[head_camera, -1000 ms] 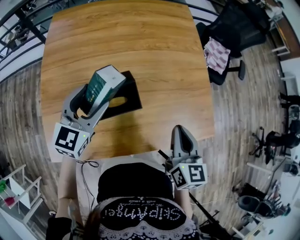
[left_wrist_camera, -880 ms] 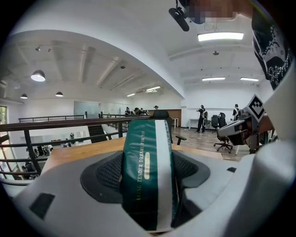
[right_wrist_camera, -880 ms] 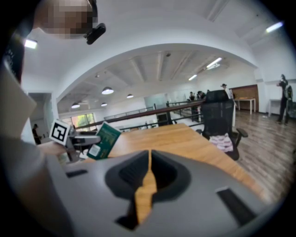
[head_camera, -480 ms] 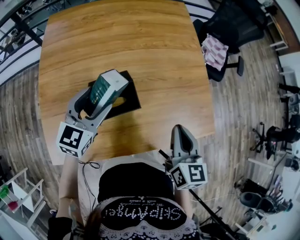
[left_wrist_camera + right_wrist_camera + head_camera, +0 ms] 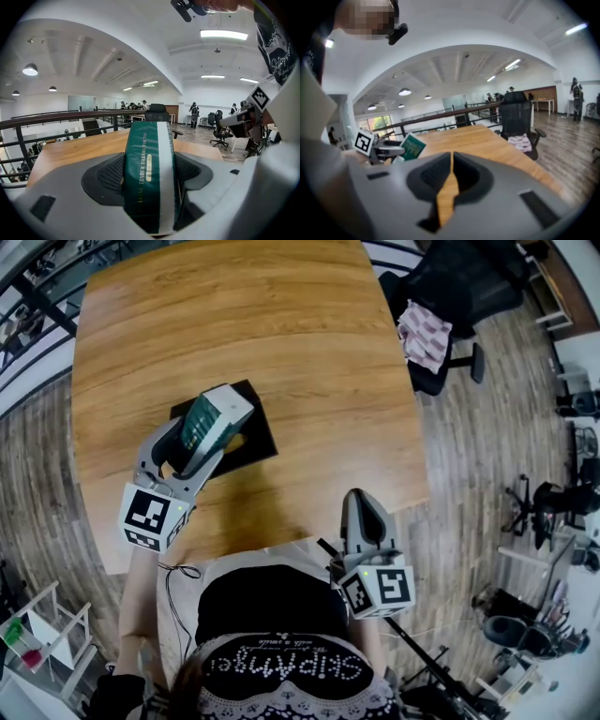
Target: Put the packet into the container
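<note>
Green with a white band down one face, the packet [image 5: 149, 178] is pinched between the two jaws of the left gripper [image 5: 192, 448], whose ribbed pads press on its two broad sides. It hangs over the black container [image 5: 258, 423], which lies on the left half of the wooden table [image 5: 281, 324]. How high above the container it sits cannot be read from the head view, but it does not appear to rest inside.

The grip takes the packet near its near end, which probably leaves the far end free to go into the container first. Its long axis runs along the jaws, from near-left to far-right in the head view, and seems tilted upward, with its white end face pointing far-right. The gold print runs along that same axis.

The right gripper [image 5: 361, 507] waits near the table's near edge, well apart from the container. Its jaws are pressed together with nothing between them, and only a sliver of table shows through. Most likely it is kept back so the left one has room to work alone.
</note>
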A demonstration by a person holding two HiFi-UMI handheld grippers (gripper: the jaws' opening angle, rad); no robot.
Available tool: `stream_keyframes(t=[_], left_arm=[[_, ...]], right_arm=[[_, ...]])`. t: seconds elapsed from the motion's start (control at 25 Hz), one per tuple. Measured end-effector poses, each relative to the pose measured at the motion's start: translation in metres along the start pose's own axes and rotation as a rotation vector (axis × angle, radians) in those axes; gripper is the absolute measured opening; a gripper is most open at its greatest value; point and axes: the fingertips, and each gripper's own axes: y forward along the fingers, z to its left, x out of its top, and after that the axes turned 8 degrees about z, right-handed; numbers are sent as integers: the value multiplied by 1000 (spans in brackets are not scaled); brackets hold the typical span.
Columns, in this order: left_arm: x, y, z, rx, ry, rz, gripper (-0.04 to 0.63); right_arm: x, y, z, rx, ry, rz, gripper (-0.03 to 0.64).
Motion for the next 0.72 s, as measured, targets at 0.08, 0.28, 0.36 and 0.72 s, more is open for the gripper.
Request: stream_keyframes(t=[0.08,0.28,0.36,0.72], left_arm=[[-3,2,-1,0,0,5,351],[-12,6,-5,2,52,34,351],[-15,8,-6,4,74,47,351],[-29,18,-10,-17,96,93,351]], right_arm=[[0,0,-1,-1,1,0,40],[0,-1,-1,-2,1,-1,38],[0,-1,0,-1,0,-1,39],[3,0,1,3,6,-7,40]])
